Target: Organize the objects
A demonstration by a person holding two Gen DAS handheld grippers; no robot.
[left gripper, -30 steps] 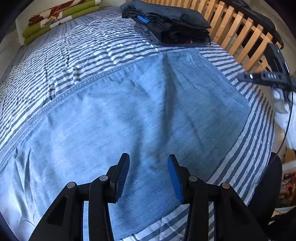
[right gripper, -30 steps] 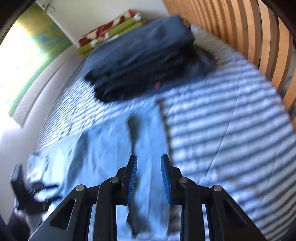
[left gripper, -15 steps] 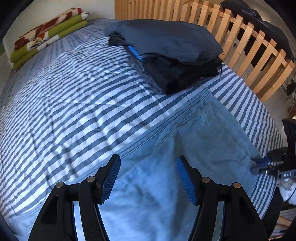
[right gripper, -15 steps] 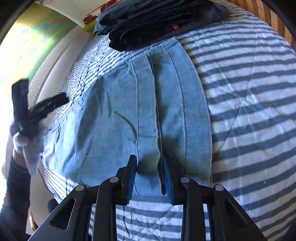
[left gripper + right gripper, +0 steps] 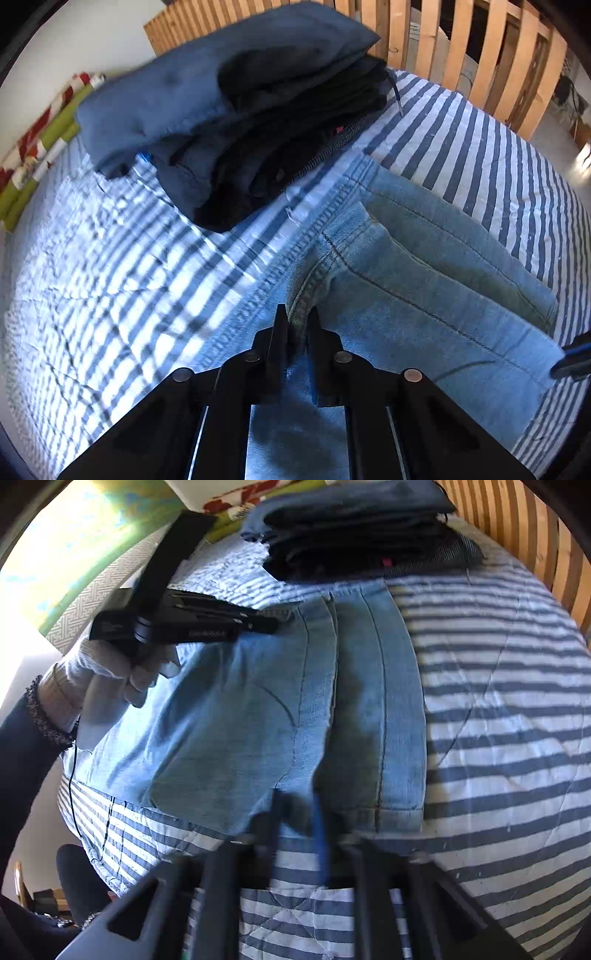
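Folded light blue jeans [image 5: 436, 280] lie flat on the striped bedspread [image 5: 110, 280]. My left gripper [image 5: 297, 325] is shut on the jeans' seamed edge at their far left corner. In the right wrist view the jeans [image 5: 258, 709] spread across the middle. My right gripper [image 5: 299, 812] is closed to a narrow gap on the jeans' near hem; motion blur hides the pads. The left gripper [image 5: 273, 627] shows there too, held by a gloved hand at the jeans' far left corner. The right gripper's tip [image 5: 576, 358] shows at the left wrist view's right edge.
A stack of dark folded clothes [image 5: 258, 110] sits on the bed just beyond the jeans, also in the right wrist view [image 5: 362, 535]. A wooden slatted rail [image 5: 461, 44] runs along the far side. Red and green rolled bedding [image 5: 40, 147] lies at the far left.
My left gripper moved forward to the jeans' far corner and closed on the seam. My right gripper came down to the near hem and narrowed onto it.
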